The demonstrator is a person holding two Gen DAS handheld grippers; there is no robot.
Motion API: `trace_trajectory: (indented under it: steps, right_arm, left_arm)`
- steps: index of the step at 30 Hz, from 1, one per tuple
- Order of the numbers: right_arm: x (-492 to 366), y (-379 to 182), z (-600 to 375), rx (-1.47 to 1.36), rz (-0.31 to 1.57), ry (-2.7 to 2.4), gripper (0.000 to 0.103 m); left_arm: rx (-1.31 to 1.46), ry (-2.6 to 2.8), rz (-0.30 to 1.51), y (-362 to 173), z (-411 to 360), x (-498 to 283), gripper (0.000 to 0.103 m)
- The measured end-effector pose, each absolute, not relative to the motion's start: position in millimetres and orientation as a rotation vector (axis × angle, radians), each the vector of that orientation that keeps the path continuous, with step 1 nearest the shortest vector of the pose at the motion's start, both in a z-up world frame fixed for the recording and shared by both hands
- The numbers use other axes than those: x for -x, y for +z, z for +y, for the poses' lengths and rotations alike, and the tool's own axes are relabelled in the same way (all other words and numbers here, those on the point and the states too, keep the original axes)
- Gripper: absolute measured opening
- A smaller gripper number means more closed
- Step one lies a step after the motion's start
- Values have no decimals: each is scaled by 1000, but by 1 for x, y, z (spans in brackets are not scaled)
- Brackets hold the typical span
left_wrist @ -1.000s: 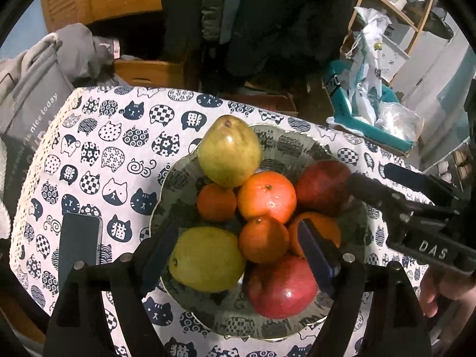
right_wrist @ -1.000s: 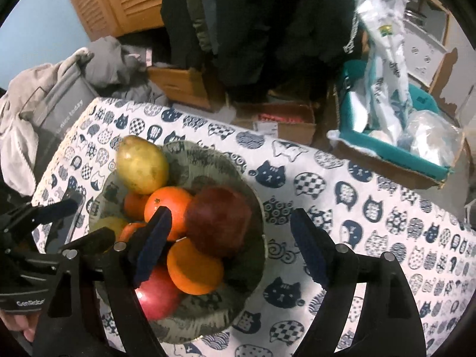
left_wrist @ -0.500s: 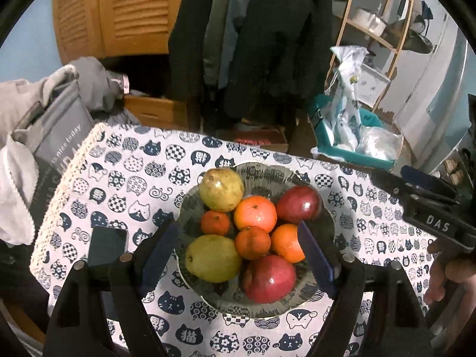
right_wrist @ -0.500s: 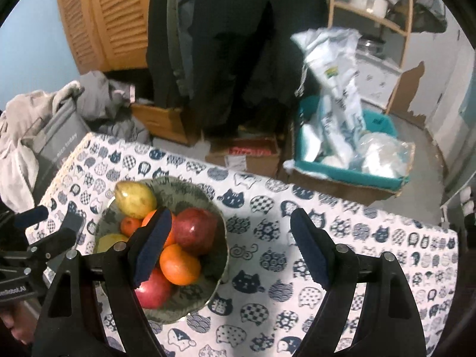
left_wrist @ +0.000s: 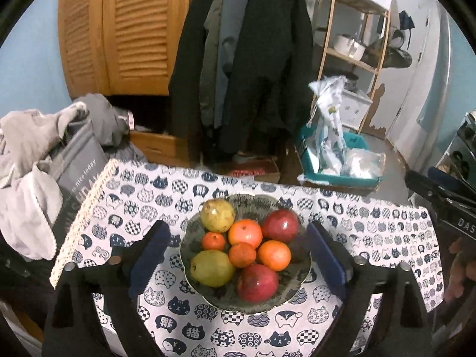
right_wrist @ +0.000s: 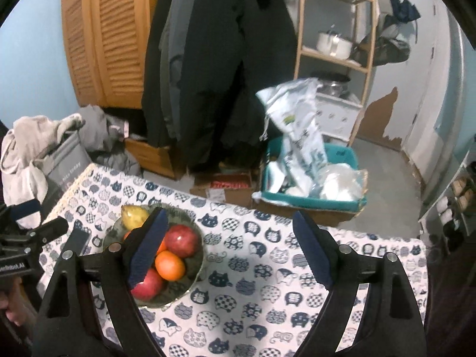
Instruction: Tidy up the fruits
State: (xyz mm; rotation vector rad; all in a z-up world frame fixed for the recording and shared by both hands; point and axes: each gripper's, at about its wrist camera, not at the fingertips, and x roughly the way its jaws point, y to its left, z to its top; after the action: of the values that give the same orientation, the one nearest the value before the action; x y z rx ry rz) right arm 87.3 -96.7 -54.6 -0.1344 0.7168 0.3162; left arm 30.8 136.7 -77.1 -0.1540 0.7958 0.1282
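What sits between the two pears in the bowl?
In the left wrist view, a small orange lies between the far pear and the near pear in the bowl; the three sit close together along its left side.

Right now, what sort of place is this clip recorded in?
Most likely a lived-in home, perhaps an entry or utility room. Dark coats hang beside a louvred wooden cupboard, a shelf rack holds a cooking pot, and a fruit bowl sits on a table with a cat-print cloth.
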Motion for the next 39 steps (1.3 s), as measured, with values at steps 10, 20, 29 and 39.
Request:
trace_trajectory:
  steps: [10, 20, 29, 39]
  right_arm:
    - [-48, -23, -134, 121, 637, 285, 86]
    - [-27, -10, -165, 83, 587, 257, 86]
    - [-22, -9, -178, 82, 552, 227, 86]
    - [-20, -10, -181, 73, 556, 230, 86]
  left_arm:
    - [61, 154, 657, -29, 109, -9, 102]
    - [48, 122, 584, -1, 91, 7, 102]
    - [55, 102, 579, 2, 84, 9, 102]
    - [41, 102, 568, 7, 81, 12, 102]
